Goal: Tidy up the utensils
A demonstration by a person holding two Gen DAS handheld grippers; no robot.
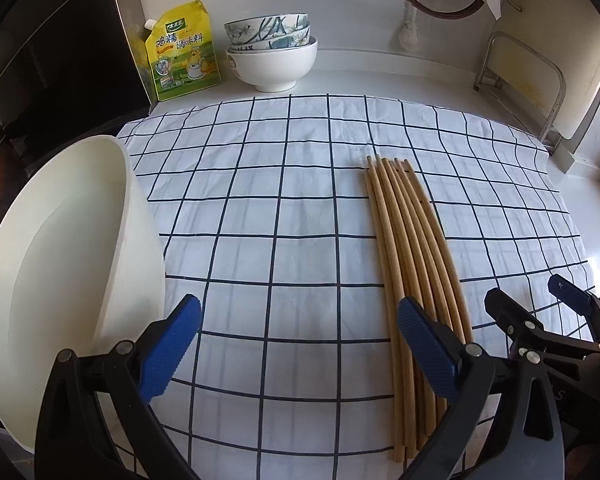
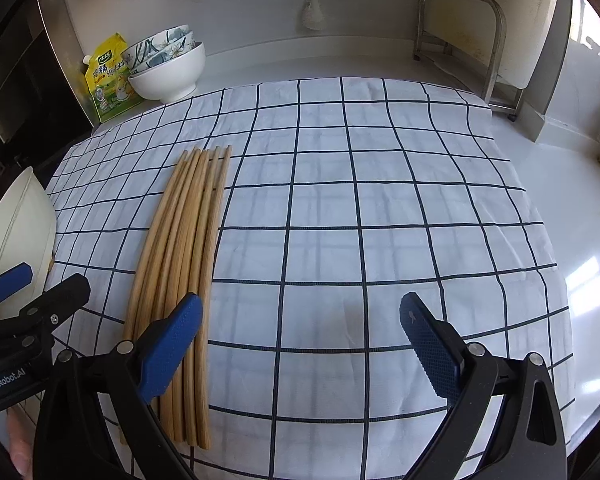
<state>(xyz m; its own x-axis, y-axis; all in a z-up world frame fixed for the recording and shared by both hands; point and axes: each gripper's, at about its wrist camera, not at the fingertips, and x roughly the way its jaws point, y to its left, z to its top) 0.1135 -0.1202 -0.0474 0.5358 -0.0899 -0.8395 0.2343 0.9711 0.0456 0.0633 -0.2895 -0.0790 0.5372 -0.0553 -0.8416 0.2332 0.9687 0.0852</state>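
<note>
Several wooden chopsticks [image 1: 412, 248] lie side by side in a neat bundle on the checked cloth [image 1: 280, 208], tips pointing away. My left gripper [image 1: 300, 340] is open just left of the bundle, its right finger over the near ends. A large white container [image 1: 60, 264] lies tilted at the left edge. In the right wrist view the chopsticks [image 2: 184, 248] sit left of centre, and my right gripper [image 2: 300, 340] is open above bare cloth [image 2: 360, 200], its left finger beside the bundle. Neither gripper holds anything.
At the back left stand a yellow seasoning pouch [image 1: 182, 52] and stacked bowls [image 1: 270, 52]. A metal rack [image 1: 520, 80] stands at the back right by the wall. A dark appliance [image 1: 52, 60] borders the left. White counter [image 2: 560, 220] shows right of the cloth.
</note>
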